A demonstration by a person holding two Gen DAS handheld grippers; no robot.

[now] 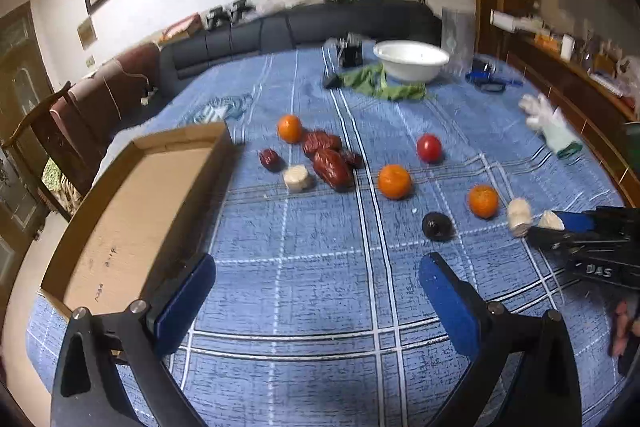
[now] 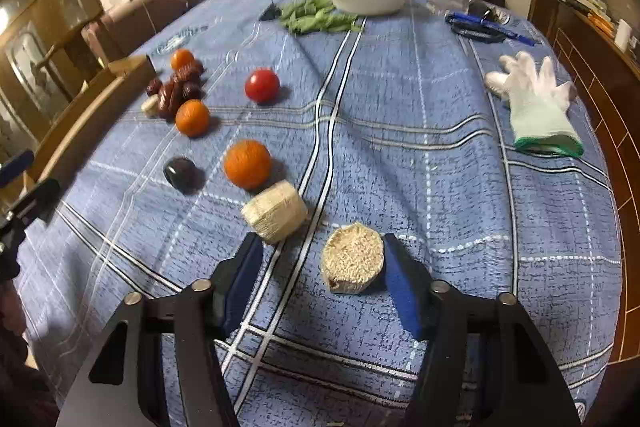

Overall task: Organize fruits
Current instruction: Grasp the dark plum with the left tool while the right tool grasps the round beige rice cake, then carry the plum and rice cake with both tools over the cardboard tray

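The right hand-held gripper [image 2: 320,263] is spread around a pale corn-cob piece [image 2: 353,258] on the table [image 2: 440,155], one pad touching it, apparently lining up a pinch. The left hand-held gripper [image 1: 316,291] hangs spread and empty beside the cardboard box [image 1: 132,211], likely the destination; oranges [image 1: 394,181], tomato [image 1: 429,148] and dates [image 1: 330,163] lie scattered.

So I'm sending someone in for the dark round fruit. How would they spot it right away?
Start at the cardboard box on the left edge of the blue checked tablecloth, then look right, past the red dates. The dark fruit lies alone on the cloth, nearer than the oranges. It is the only near-black, glossy piece there.
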